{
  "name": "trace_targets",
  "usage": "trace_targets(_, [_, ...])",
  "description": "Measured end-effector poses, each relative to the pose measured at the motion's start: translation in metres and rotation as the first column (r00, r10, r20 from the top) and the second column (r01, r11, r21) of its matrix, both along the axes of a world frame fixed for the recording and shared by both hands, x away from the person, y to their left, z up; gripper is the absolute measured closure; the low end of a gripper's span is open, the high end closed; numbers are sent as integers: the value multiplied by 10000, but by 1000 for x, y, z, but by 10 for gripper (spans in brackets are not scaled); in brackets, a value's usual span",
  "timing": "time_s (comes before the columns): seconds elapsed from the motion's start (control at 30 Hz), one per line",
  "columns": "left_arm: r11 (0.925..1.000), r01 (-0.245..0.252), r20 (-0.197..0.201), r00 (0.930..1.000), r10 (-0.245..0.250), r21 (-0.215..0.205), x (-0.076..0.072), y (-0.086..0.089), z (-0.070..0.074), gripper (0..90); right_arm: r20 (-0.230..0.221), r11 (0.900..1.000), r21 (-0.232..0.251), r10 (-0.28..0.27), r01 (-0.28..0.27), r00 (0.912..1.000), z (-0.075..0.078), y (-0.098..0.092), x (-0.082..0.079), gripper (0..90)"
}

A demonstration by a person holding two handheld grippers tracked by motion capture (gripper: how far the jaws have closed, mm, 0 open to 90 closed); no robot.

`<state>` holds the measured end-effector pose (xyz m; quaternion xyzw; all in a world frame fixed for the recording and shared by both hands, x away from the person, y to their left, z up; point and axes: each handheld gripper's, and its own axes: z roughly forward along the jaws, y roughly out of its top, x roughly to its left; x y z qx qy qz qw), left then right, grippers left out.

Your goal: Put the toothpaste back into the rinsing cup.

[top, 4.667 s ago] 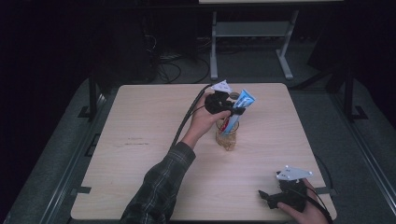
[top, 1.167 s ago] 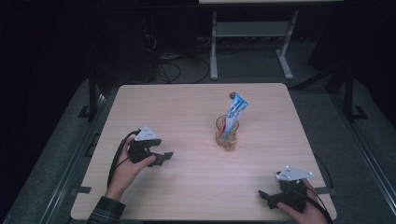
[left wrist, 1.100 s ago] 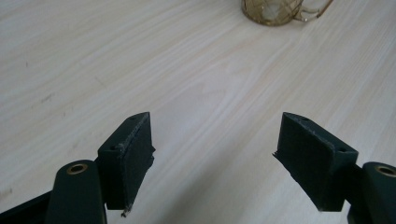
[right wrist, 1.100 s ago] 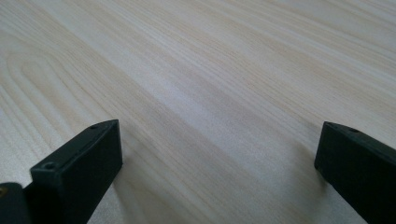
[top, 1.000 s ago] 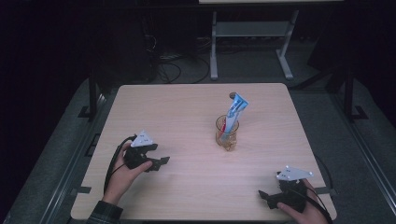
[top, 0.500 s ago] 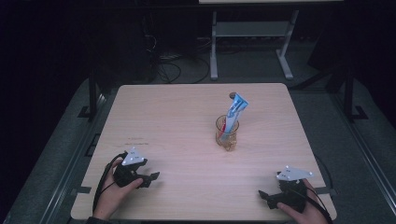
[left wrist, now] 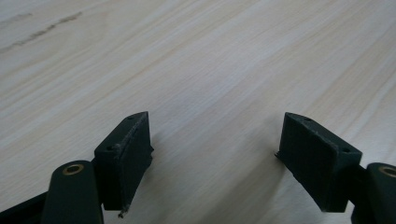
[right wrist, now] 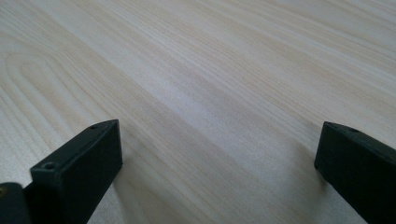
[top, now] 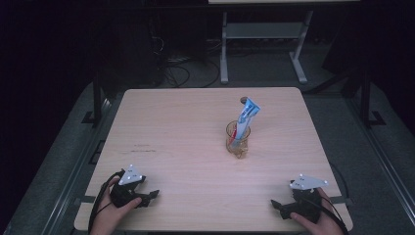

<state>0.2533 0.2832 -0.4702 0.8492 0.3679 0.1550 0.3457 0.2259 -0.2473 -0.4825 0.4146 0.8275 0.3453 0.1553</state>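
At the near edge of the table (top: 195, 205), both grippers rest low over bare wood. Left gripper (top: 147, 196) sits at the near left corner; its jaws stand wide apart with nothing between them, and they have just been opening a little further. Its own view shows bare wood grain between the two black pads (left wrist: 126, 149). Right gripper (top: 279, 208) sits at the near right corner, jaws likewise spread and empty, with plain wood grain between them in its view.

Farther off, right of centre and well apart from both grippers, an amber glass cup (top: 238, 142) stands upright. A blue-and-white toothpaste tube (top: 246, 116) stands in it, leaning toward the right, top end above the rim.

Judgement: placing the tube into the cup looks done. Neither hand touches it. Nothing further appears left, beyond checking that the leaning tube does not tip the cup.
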Motion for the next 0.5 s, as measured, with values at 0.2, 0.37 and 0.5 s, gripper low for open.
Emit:
trace_targets(0.2, [9995,208,261,9995,-201,-248,-3,4,-4,154,-2,10000,1,-10,10,10000,0,0,0,2])
trace_targets(0.37, [9994,225,267,9994,-218,-252,-3,4,-5,150,-7,10000,1,-16,16,10000,0,0,0,2])
trace_targets(0.5, [9995,207,249,9995,-200,-256,-3,4,-5,143,0,10000,1,-12,12,10000,0,0,0,2])
